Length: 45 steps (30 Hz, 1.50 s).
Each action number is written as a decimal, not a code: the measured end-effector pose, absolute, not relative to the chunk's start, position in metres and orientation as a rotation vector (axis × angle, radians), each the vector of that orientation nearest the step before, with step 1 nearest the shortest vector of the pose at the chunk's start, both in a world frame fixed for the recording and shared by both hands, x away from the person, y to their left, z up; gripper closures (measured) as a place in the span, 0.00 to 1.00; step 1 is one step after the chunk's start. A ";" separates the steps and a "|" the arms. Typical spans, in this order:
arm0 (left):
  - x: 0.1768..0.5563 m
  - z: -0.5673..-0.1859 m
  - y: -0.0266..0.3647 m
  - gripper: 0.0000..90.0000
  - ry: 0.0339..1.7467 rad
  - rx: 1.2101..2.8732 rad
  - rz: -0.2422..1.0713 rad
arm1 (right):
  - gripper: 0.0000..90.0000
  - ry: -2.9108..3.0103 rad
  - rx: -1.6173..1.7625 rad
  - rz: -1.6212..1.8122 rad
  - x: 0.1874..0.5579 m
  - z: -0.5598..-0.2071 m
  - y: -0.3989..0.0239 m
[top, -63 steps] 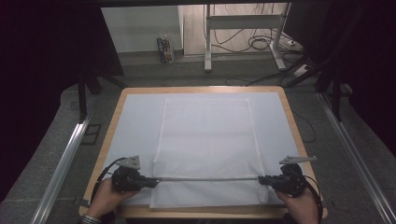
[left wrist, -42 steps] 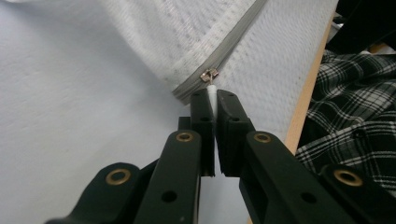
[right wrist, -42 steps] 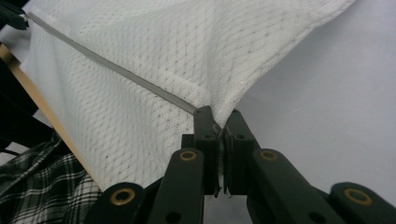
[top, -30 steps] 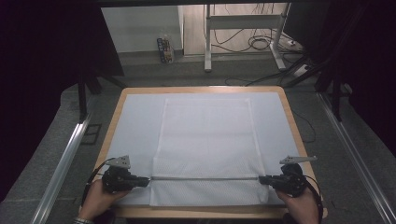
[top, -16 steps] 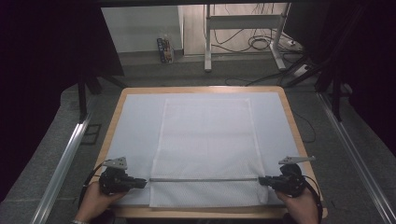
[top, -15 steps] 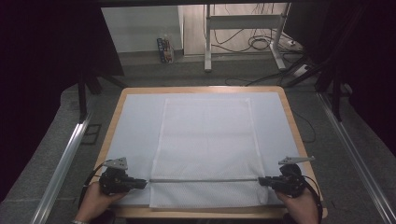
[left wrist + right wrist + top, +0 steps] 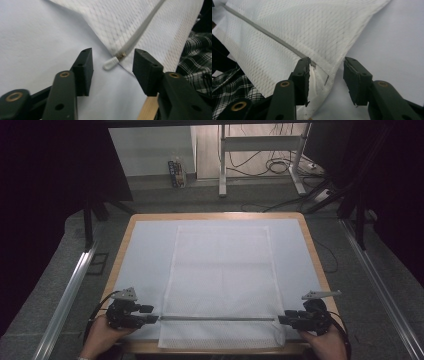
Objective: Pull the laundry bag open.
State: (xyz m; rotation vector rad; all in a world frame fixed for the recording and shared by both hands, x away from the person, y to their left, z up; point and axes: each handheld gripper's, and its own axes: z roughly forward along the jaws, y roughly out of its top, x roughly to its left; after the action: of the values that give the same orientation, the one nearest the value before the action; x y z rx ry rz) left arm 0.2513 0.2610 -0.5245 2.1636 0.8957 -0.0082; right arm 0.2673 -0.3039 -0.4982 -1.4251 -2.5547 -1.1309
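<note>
Both claws just opened: left claw [image 7: 112, 72] w/ zipper pull [image 7: 110, 63] loose between jaws; right claw [image 7: 325, 81] straddles mesh bag [image 7: 312, 32] corner.

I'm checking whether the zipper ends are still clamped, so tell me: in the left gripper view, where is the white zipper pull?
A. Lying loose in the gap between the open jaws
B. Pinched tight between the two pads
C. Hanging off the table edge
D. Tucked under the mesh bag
A: the white zipper pull lies on the table cover between the jaws of the left hand-held gripper, with clear space to each pad, at the corner of the mesh bag.
</note>
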 end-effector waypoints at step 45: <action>0.208 -0.524 0.238 0.01 1.012 2.089 0.396 | 0.07 -2.943 -1.300 -1.176 0.251 -0.500 -0.280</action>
State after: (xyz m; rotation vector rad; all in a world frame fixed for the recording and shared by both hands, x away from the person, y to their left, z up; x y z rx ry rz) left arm 0.2076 0.2381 -0.5243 2.0886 1.0116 0.3958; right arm 0.2505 -0.2797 -0.5002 -1.3004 -2.9432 -1.1763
